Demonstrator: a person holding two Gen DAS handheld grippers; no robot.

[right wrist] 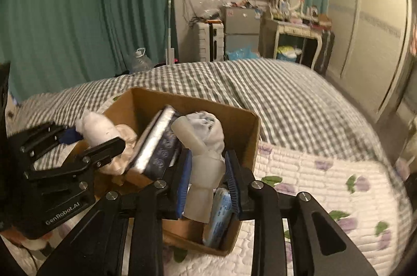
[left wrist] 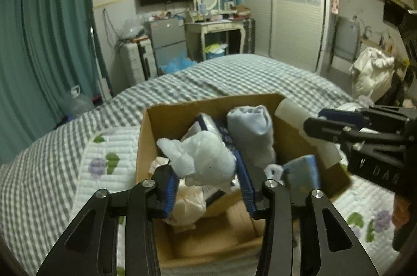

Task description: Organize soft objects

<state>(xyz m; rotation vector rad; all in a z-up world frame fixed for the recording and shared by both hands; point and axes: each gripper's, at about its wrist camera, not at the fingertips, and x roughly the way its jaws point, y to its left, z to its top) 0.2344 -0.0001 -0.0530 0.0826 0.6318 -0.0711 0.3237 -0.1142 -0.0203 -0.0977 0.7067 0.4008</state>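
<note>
Bedroom clutter frames a checked grey-and-white bed [left wrist: 234,78] carrying an open brown cardboard box [left wrist: 166,119]. Left claw [left wrist: 208,187] stands apart around a fluffy white plush toy [left wrist: 206,156], which could slump sideways onto the box's crumpled contents. Right claw [right wrist: 207,182] is clamped on a pale translucent soft tube [right wrist: 206,171], bent and squashy above the box, so it may squirm loose.

The black metal body of the left tongs [right wrist: 56,145] bears the white lettering "GenRobot.AI", seen from the right wrist. The lettering on the right tongs body is blurred and illegible.
</note>
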